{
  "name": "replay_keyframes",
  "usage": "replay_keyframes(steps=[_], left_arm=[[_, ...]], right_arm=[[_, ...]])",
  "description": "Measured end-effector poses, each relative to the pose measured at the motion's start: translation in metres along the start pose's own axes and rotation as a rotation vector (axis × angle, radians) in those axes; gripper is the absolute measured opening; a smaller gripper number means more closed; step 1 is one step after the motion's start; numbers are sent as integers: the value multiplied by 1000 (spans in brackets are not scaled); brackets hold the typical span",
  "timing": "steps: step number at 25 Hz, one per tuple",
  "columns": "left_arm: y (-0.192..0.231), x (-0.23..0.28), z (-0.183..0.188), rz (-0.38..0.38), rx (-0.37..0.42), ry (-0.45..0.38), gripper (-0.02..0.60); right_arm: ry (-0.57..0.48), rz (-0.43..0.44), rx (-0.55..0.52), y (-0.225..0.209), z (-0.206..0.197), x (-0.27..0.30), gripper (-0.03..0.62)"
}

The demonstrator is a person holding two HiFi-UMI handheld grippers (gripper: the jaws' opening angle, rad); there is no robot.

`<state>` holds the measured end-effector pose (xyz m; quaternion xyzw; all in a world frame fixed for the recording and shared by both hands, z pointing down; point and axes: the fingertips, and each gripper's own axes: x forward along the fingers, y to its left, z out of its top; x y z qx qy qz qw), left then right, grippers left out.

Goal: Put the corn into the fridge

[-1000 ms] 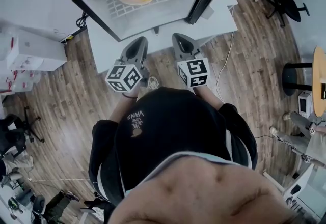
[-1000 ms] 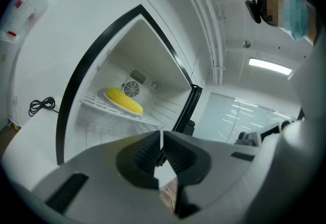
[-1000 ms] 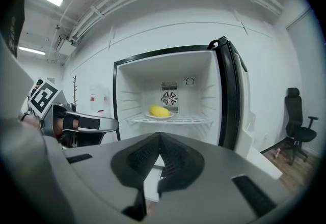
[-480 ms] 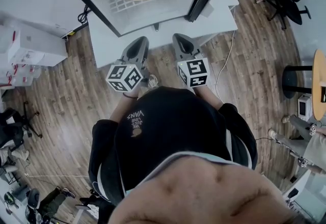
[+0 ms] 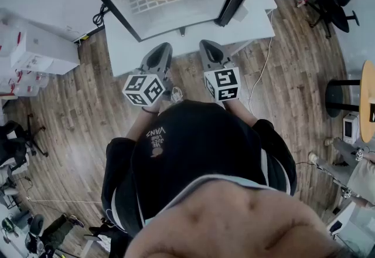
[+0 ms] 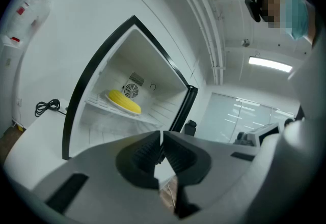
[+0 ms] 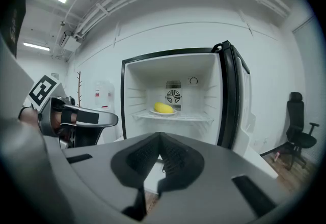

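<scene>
Seen from above, a person stands on a wood floor (image 5: pixel 76 110) facing a small open fridge (image 5: pixel 193 9), with a gripper in each hand. The left gripper (image 5: pixel 162 48) and the right gripper (image 5: pixel 207 46) are side by side, just apart, and both point at the fridge opening from outside it. Each carries a cube with square markers.

The left gripper's own view shows its jaws pressed together, with nothing between them. The right gripper's view shows the same: jaws clenched tip to tip and empty.

The corn (image 7: pixel 163 108), yellow, lies on a plate (image 7: pixel 164 112) on the fridge's white wire shelf (image 7: pixel 196 116), in front of a round fan grille on the back wall. It is well apart from both grippers. The fridge door (image 7: pixel 235 98) stands wide open on the right. A black office chair (image 7: pixel 299 131) stands further to the right.
</scene>
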<state>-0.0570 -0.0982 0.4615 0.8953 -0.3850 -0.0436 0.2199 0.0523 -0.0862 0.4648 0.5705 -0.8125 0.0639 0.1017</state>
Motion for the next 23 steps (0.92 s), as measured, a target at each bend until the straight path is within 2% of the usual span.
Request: replay_keyframes(steps=[23], left_arm=[[8,-6,0,8,-10,3,29]], right_arm=[[4,-4,-18,8,1,5,12]])
